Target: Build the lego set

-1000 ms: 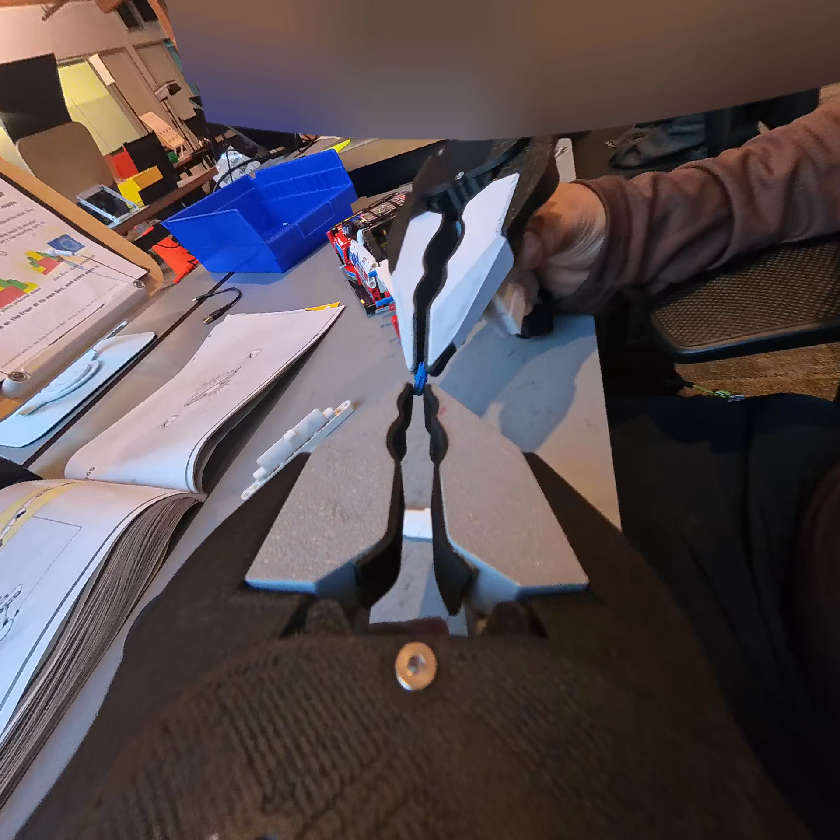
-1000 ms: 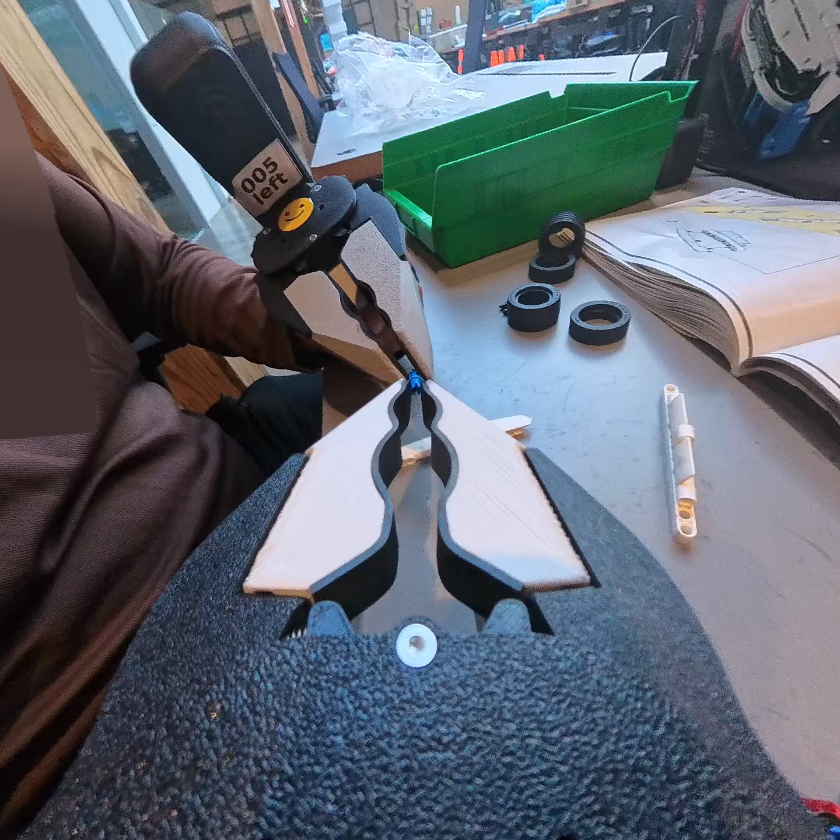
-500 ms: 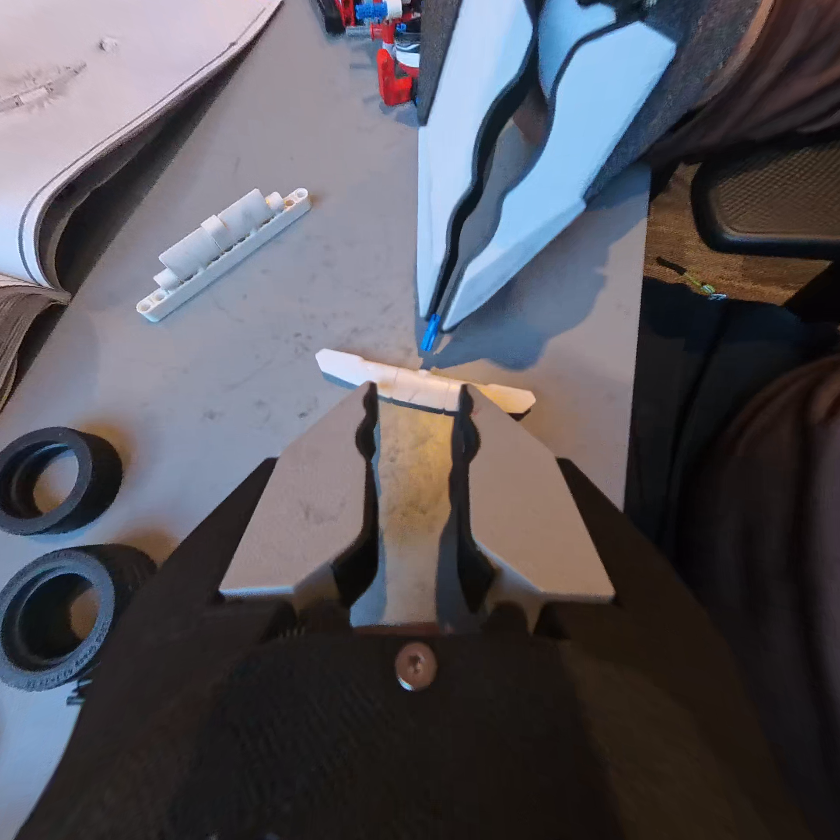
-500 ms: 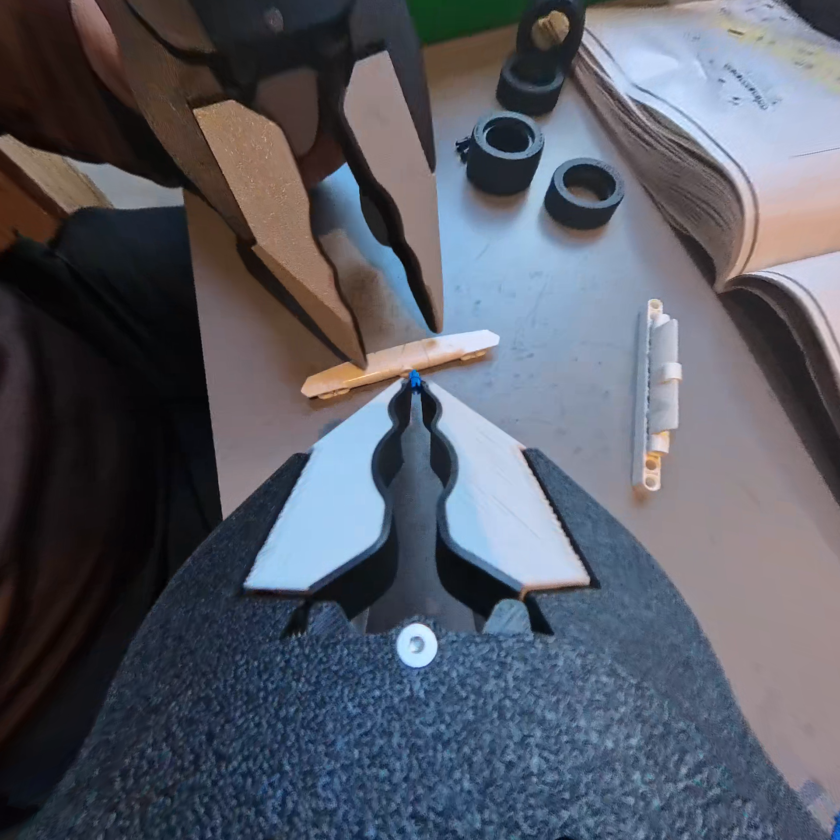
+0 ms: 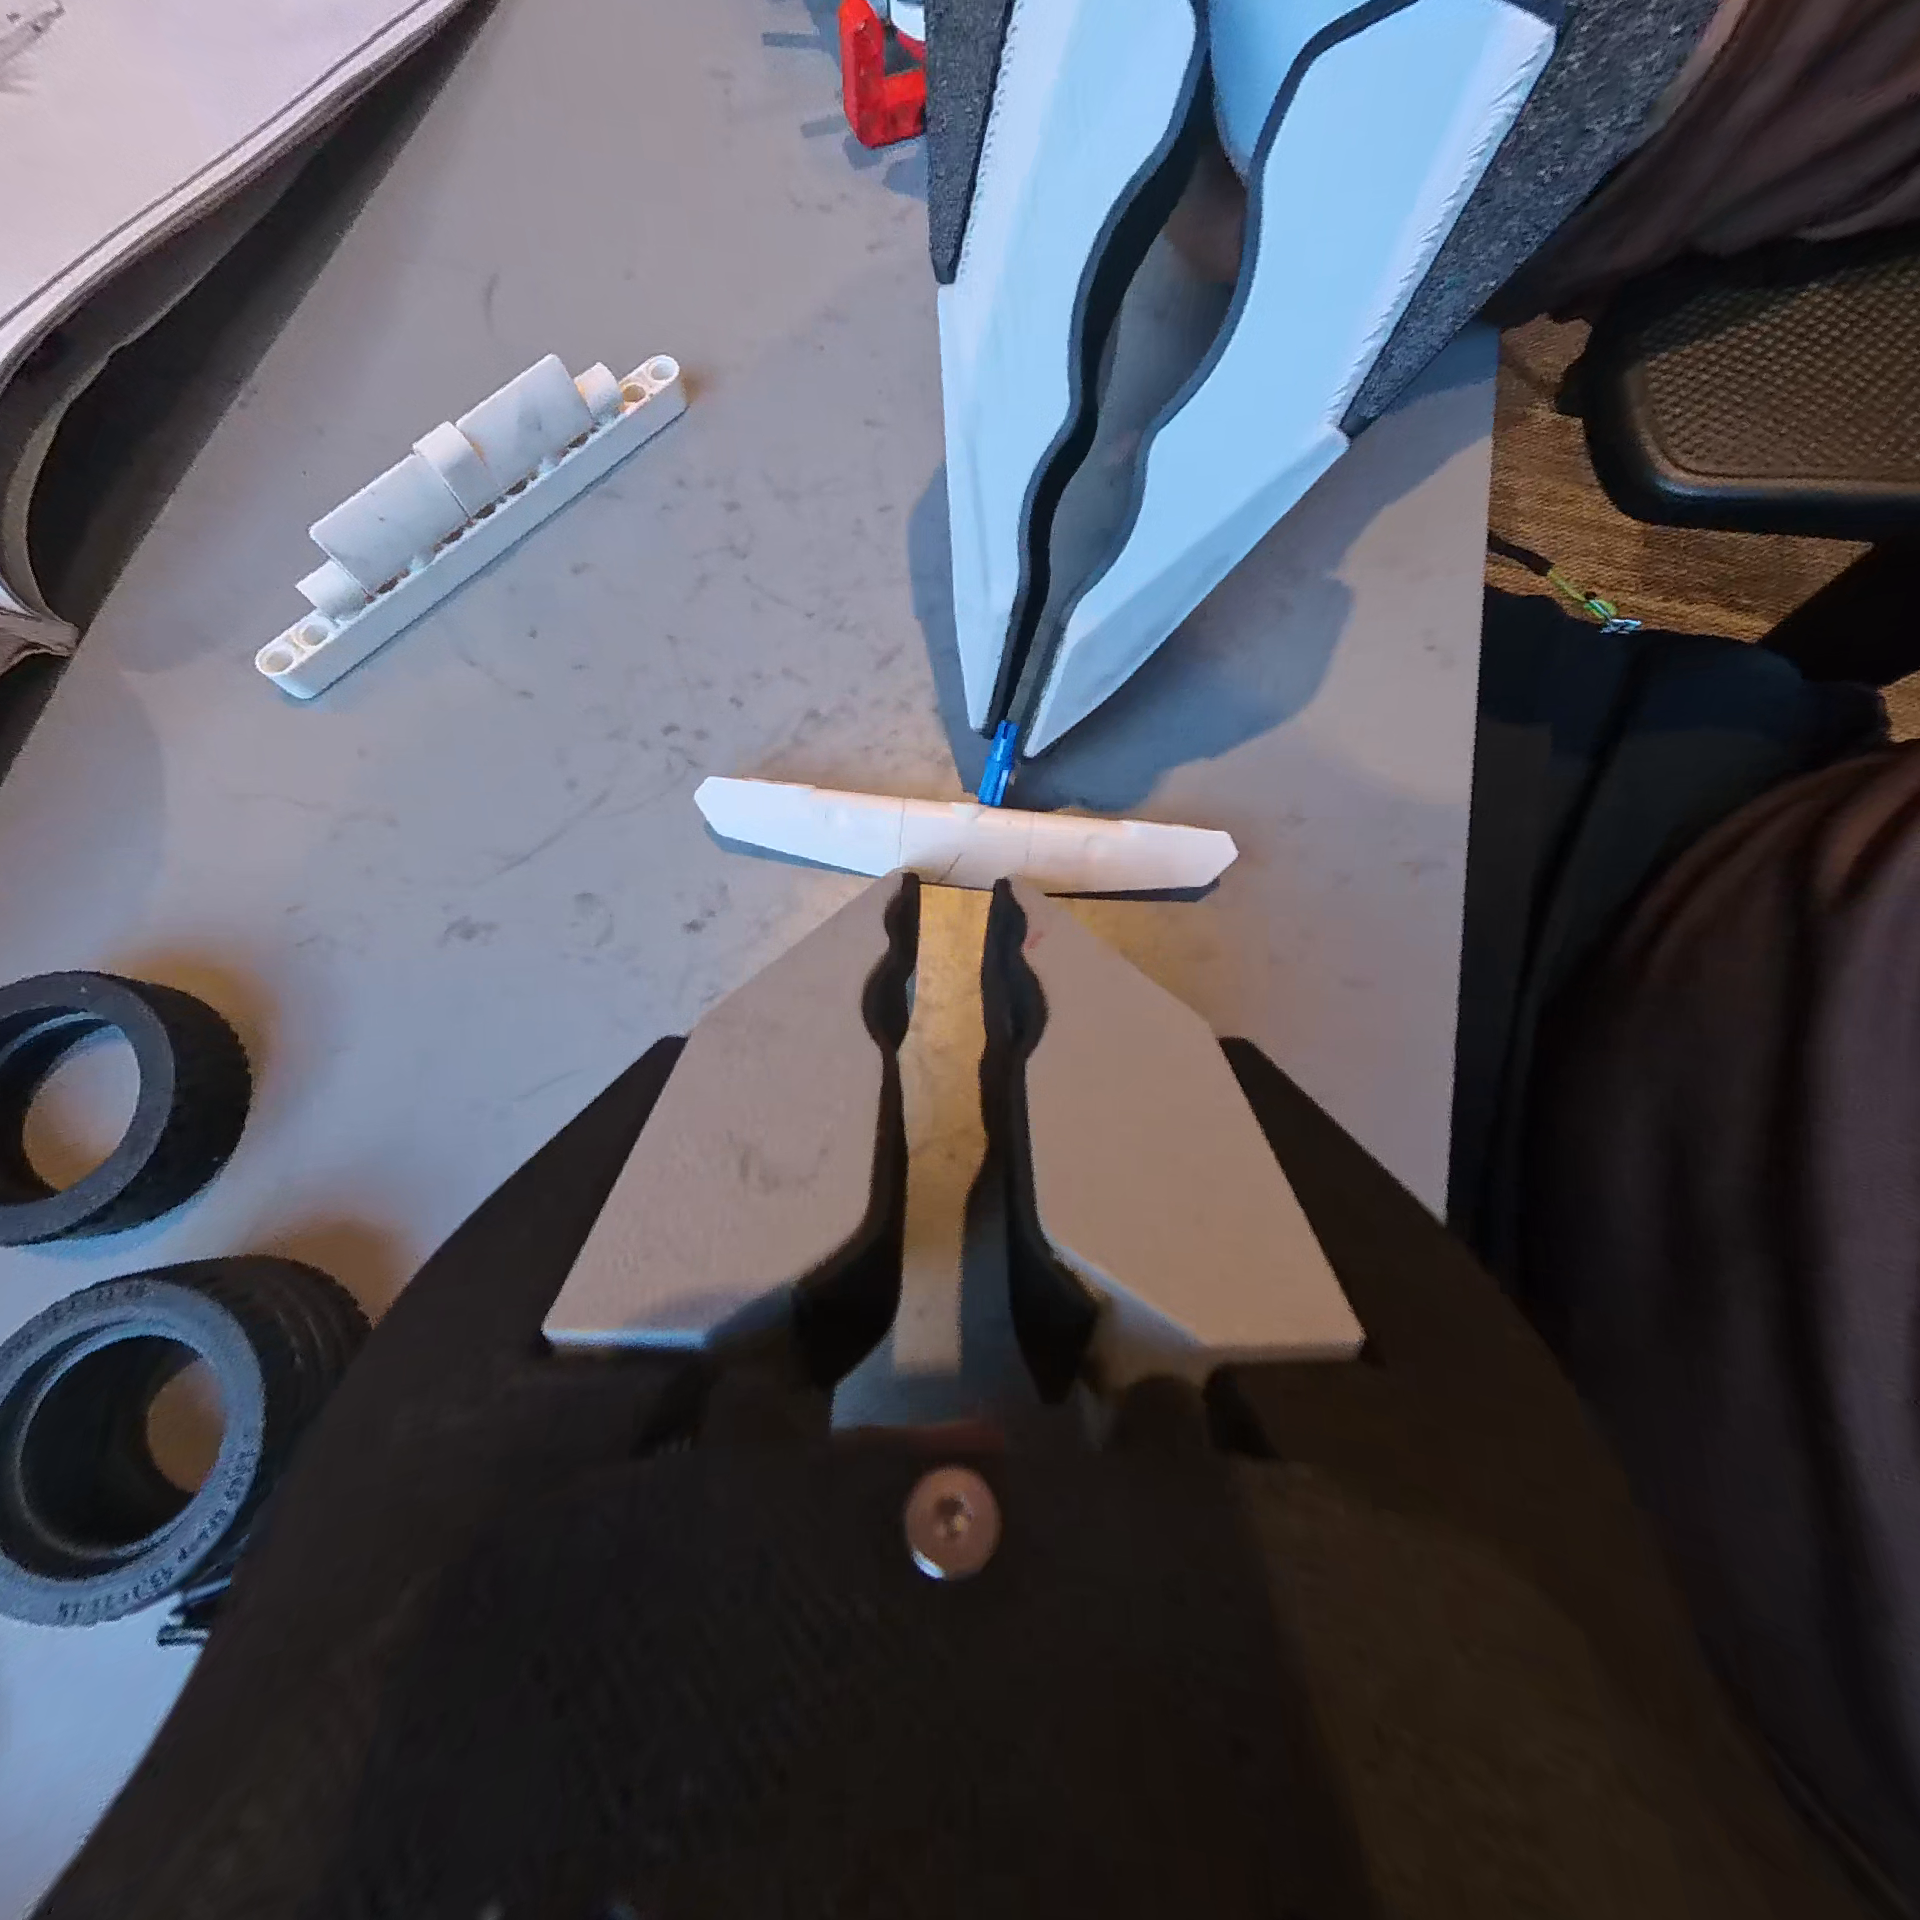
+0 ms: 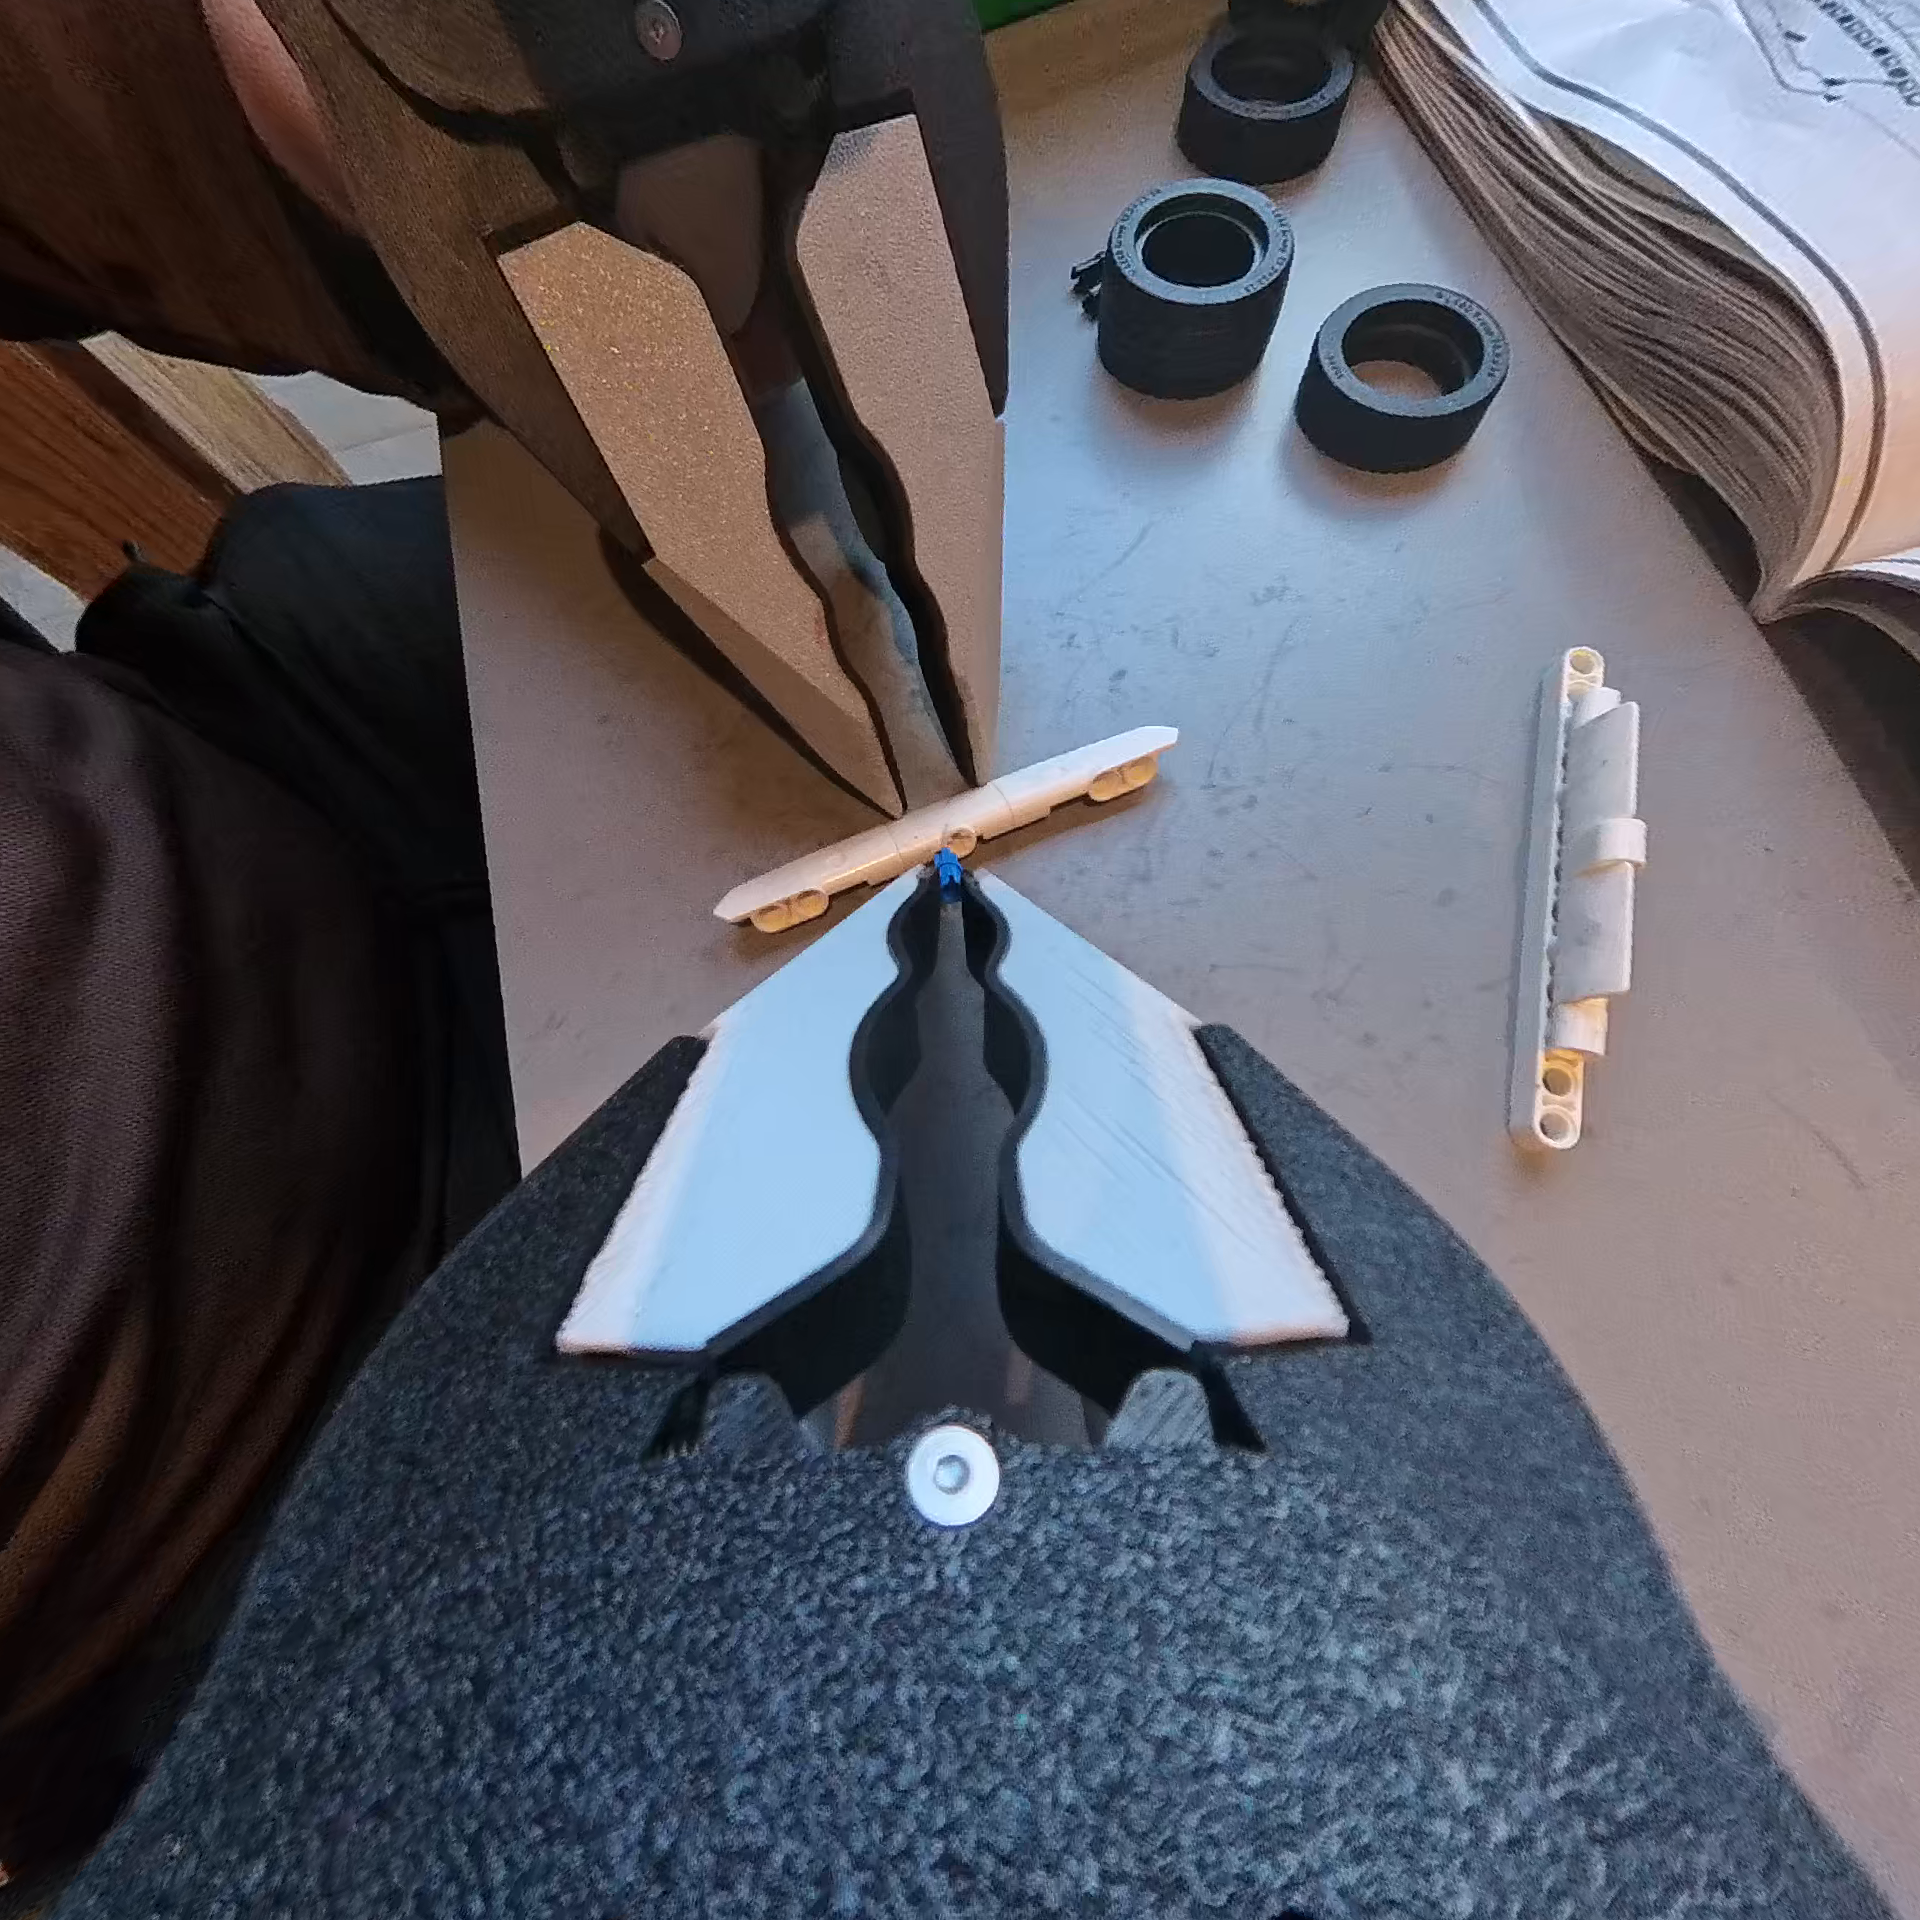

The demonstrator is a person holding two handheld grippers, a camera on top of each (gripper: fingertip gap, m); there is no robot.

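Note:
A long white Lego piece (image 5: 1101, 854) lies crosswise on the grey table near its edge; it also shows in the right wrist view (image 6: 1049, 798). My right gripper (image 6: 943, 878) is shut on a small blue pin (image 6: 947, 865), whose tip touches the middle of the white piece. In the left wrist view the right gripper (image 5: 1013, 732) comes in from above with the blue pin (image 5: 1000, 764). My left gripper (image 5: 953, 883) has a narrow gap between its fingers and holds nothing. Its tips rest against the opposite side of the white piece, as the right wrist view (image 6: 935, 795) shows.
A white beam with curved panels (image 5: 468, 520) (image 6: 1579, 894) lies apart. Black tyres (image 5: 94, 1101) (image 6: 1397, 379) sit beyond it. An open instruction booklet (image 6: 1714, 260) is at the table side. A red model part (image 5: 878, 83) is at the back. The table edge (image 5: 1455, 831) runs close by. Both grippers' tips are close together, under 4 cm apart.
Both grippers have come down from mid-air to the white piece on the table. The left let go of the blue pin, opened, then narrowed. The right carried the pin to the piece.

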